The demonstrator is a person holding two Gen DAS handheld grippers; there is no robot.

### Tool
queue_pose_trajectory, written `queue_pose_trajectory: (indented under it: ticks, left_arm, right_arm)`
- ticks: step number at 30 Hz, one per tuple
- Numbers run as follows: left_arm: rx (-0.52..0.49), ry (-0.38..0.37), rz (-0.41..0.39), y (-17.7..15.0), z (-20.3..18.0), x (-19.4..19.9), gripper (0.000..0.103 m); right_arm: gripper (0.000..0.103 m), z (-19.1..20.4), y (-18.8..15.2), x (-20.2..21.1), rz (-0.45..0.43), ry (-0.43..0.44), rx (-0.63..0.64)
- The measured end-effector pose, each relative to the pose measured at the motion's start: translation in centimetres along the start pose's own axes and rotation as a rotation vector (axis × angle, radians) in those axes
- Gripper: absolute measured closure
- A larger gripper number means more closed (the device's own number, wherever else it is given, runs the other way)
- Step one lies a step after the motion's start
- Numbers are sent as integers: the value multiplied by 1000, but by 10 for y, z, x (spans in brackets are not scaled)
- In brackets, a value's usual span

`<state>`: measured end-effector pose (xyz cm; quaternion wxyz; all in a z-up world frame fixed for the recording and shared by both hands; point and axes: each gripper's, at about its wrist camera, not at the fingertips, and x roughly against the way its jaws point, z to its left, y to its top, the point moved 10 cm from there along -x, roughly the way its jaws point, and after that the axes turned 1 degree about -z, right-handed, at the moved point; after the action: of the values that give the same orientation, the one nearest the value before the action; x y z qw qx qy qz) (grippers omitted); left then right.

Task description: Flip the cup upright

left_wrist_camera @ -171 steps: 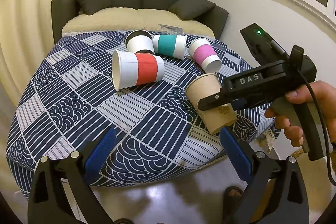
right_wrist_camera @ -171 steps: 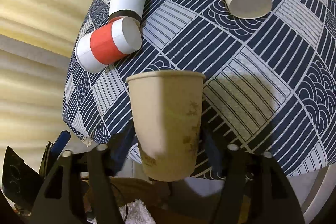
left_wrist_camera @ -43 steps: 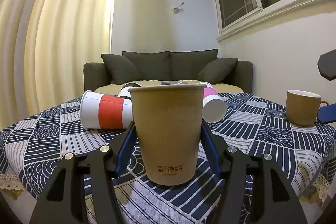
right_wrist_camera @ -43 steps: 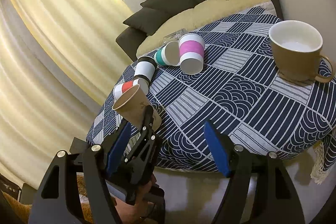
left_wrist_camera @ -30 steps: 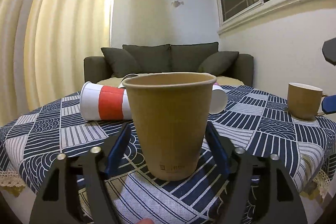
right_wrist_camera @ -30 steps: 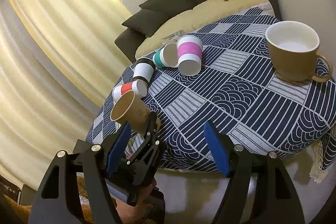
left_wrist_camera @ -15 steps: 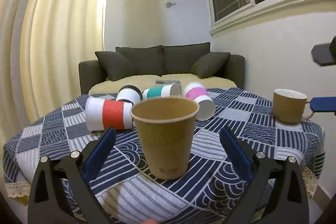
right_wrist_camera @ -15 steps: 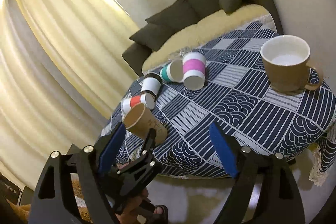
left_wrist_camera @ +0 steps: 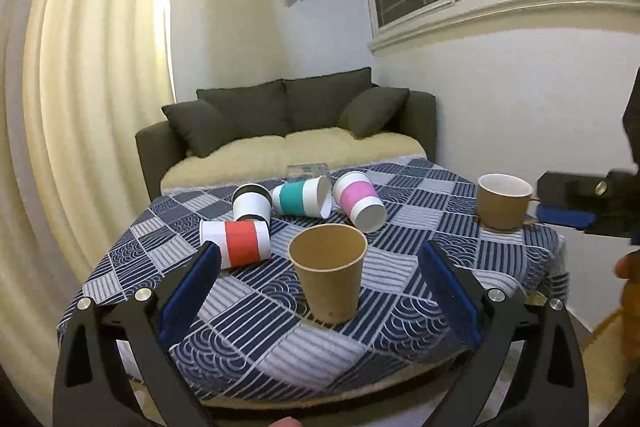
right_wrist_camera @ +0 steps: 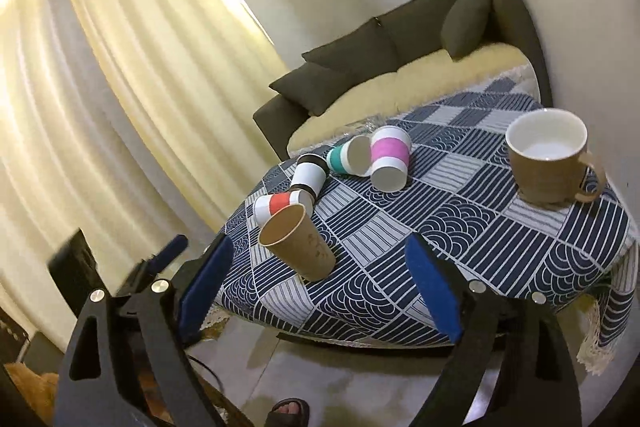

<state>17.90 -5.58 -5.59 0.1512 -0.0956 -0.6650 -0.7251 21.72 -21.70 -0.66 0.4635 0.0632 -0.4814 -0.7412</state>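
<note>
**Brown cup upright on table, both grippers empty**

Brown paper cup (left_wrist_camera: 328, 277) stands upright, mouth up, on the patterned tablecloth (left_wrist_camera: 404, 319) near the front edge of the table. In the right wrist view the same cup (right_wrist_camera: 298, 247) looks tilted (fisheye warp, probably), base on the cloth.

Left gripper (left_wrist_camera: 318, 297) is off the cup, fingers spread wide, blue pads (left_wrist_camera: 190, 291) on either side of the cup with clear gaps, nothing held. It sits near the table's front edge.

Right gripper (right_wrist_camera: 320, 291) is also spread wide and empty, off the table's near edge and looking down on it. In the left wrist view only part of it shows at the right border, near the mug.

Other stuff on the cloth:
- red-banded cup (left_wrist_camera: 236, 241) on its side, just behind-left of the brown cup
- black-rimmed white cup (left_wrist_camera: 251, 202) on its side behind that
- teal-banded cup (left_wrist_camera: 302, 195) and pink-banded cup (left_wrist_camera: 360, 201) on their sides, next to each other
- clear glass (left_wrist_camera: 308, 171) at the far edge, orientation hard to tell
- brown mug (right_wrist_camera: 548, 155) upright at the right side, well apart from the paper cups

Dark sofa (left_wrist_camera: 288, 119) behind the table, curtain (right_wrist_camera: 120, 87) at left.
</note>
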Motion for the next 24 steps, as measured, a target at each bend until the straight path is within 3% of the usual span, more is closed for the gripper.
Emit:
queue_pose_trajectory:
  ticks: [12, 17, 24]
  left_arm:
    - [22, -76, 46, 13, 30, 57, 7]
    - [15, -64, 17, 14, 50, 74, 7]
    - [53, -115, 19, 1, 62, 83, 7]
  right_arm:
    - [16, 38, -11, 11, -30, -44, 196]
    - [16, 53, -22, 7, -5, -44, 234]
    - [16, 67, -29, 5, -1, -49, 291]
